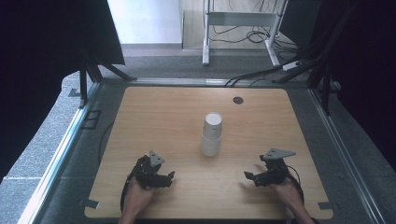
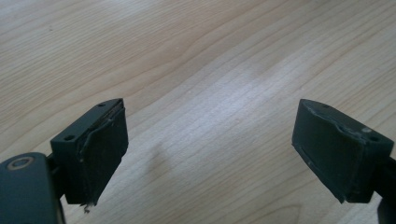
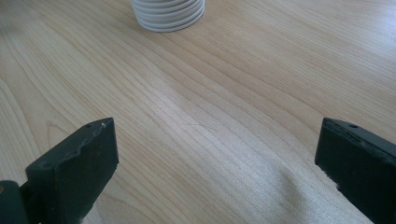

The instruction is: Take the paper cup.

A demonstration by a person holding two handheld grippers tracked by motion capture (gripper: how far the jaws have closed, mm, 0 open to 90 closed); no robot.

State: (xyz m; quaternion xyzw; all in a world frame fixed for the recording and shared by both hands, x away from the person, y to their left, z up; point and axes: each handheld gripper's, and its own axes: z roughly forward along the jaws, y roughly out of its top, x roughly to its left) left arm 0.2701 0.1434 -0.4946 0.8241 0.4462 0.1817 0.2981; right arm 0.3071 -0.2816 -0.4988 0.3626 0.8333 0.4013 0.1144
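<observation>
Stack of white paper cups (image 1: 212,134) stands inverted at mid-counter, rims down, the top cup sitting noticeably higher than the lower ones and leaning slightly toward the far side. In the right gripper view the stack's ribbed rims (image 3: 168,14) sit at the top edge, well ahead of the fingers.

Left gripper (image 1: 164,178) rests near the front left of the counter (image 1: 154,116), fingers spread wide and released, nothing between them — bare wood in its own view. Right gripper (image 1: 252,178) rests at the front right, fingers likewise released and empty. Both are well apart from the stack, one on each side of it.

Risks, as judged from this layout:

- Stack is tall, narrow and light. A sideways approach by either gripper that meets the upper cup first would likely tip the whole column rather than lift one cup.
- Nested cups tend to cling. Pulling the top one without the other gripper steadying the base could drag several up together, or skate the stack across the smooth wood.
- Thin paper wall — too hard a squeeze would crush or ovalise the cup, jamming it tighter on the one beneath.
- Grasping too low would catch two walls at once.
- Cables trail behind each hand; a snag could jerk a gripper mid-reach.
</observation>
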